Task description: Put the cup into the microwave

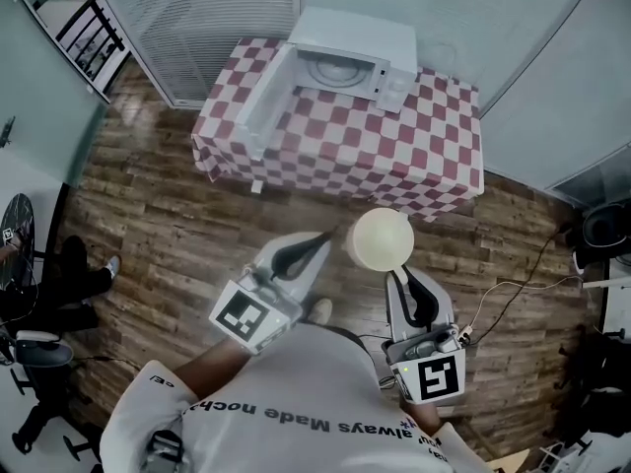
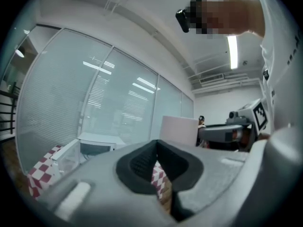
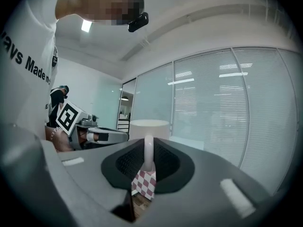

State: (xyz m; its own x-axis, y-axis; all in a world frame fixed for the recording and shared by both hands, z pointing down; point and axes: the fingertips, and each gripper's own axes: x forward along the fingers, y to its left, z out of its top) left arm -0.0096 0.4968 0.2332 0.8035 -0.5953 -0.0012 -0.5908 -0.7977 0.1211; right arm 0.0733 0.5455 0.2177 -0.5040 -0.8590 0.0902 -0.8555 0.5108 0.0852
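Wood floor (image 1: 187,235) before table (image 1: 375,156) edge — right gripper (image 1: 402,278) grips cup (image 1: 383,237)

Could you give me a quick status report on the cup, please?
Right gripper shut on handle of cream round cup, held above wooden floor. Left gripper shut, empty. White microwave on checked table ahead, door open, nothing between.

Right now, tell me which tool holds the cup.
The right tool: it is shut on the handle of the cup. The left tool is shut and empty.
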